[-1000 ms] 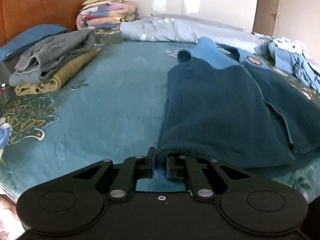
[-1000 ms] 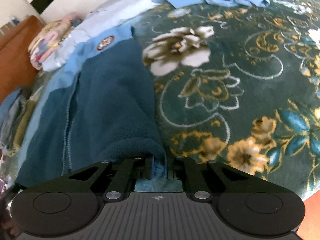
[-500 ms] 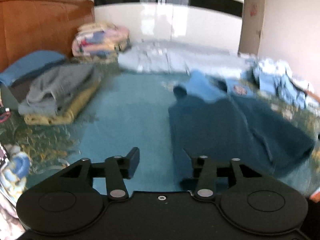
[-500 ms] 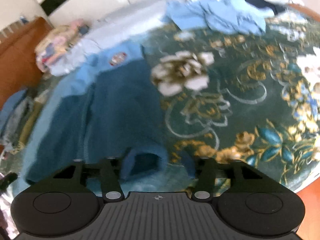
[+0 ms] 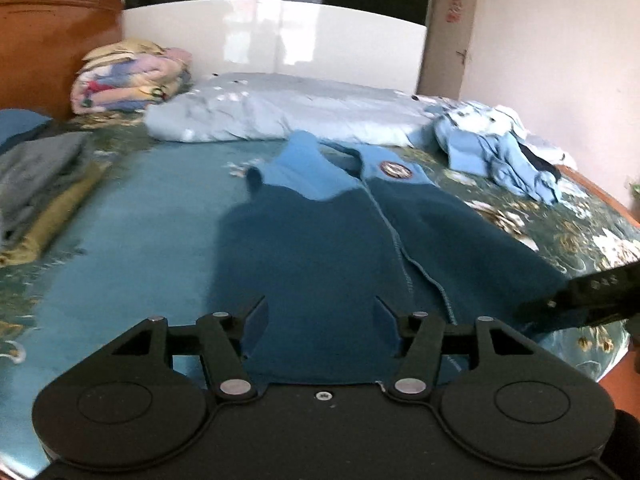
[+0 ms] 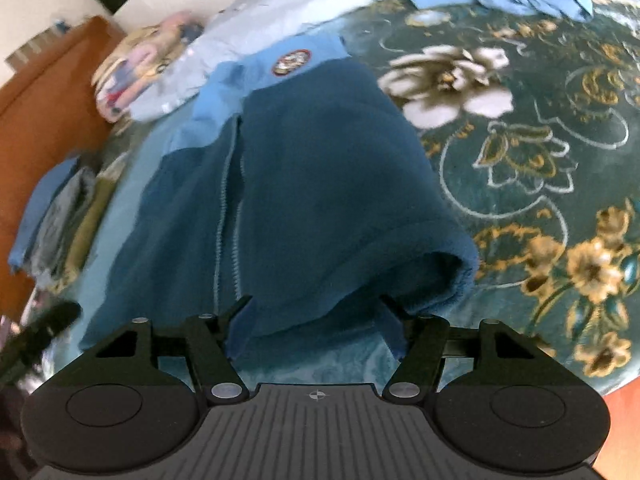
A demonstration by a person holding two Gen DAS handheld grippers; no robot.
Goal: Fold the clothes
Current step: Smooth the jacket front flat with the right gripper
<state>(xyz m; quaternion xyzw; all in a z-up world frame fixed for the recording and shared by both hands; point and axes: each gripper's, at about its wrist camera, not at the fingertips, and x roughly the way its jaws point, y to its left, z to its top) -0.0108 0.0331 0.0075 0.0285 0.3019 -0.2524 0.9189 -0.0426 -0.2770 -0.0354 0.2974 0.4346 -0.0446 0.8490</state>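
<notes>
A dark teal fleece jacket (image 5: pixel 340 240) with a light blue yoke and a round badge lies flat on the bed, collar far, hem near. It also shows in the right wrist view (image 6: pixel 304 184). My left gripper (image 5: pixel 320 320) is open and empty, its jaws wide apart over the hem's left part. My right gripper (image 6: pixel 316 324) is open and empty over the hem's right corner, where the fleece stands up in a loose fold. The right gripper's arm shows in the left wrist view (image 5: pixel 596 292).
A stack of folded clothes (image 5: pixel 36 184) lies at the left. A pale blue quilt (image 5: pixel 280 112) and a folded floral blanket (image 5: pixel 128 80) lie at the back. A heap of light blue clothes (image 5: pixel 496 148) lies at the right. The bed's edge (image 5: pixel 600 188) runs along the right.
Both grippers were shut on the jacket's hem a second ago. Both have opened, let go of it and risen a little. The jacket now lies loose.
</notes>
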